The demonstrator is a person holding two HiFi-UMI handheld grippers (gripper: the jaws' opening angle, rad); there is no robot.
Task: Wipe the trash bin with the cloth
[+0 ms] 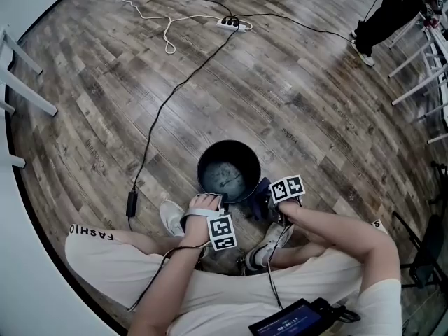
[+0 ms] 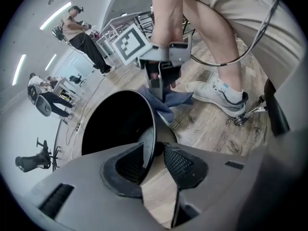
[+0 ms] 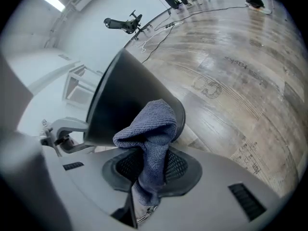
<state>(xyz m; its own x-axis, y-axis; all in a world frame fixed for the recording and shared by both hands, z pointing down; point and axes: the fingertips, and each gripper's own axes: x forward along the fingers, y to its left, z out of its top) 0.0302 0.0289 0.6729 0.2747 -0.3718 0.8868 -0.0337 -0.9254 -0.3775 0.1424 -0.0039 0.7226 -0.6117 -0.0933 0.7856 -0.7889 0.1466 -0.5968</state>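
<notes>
One black trash bin is standing on the wood floor, just ahead of a person's two white sneakers. Two claws and one blue cloth are working at it. The head view is looking straight down to the bin's grey, smudged bottom. The left claw is straddling the bin's rim with its jaws parted, one pad inside and one outside, and the outer pad is standing clear of the wall. The right claw is pinching the cloth tight, its bunched end sitting up against the bin's outer wall. Only the left gripper view is catching the right claw head-on, beside the rim. Only the head view is showing the one white power strip and the cords trailing across the floor.
</notes>
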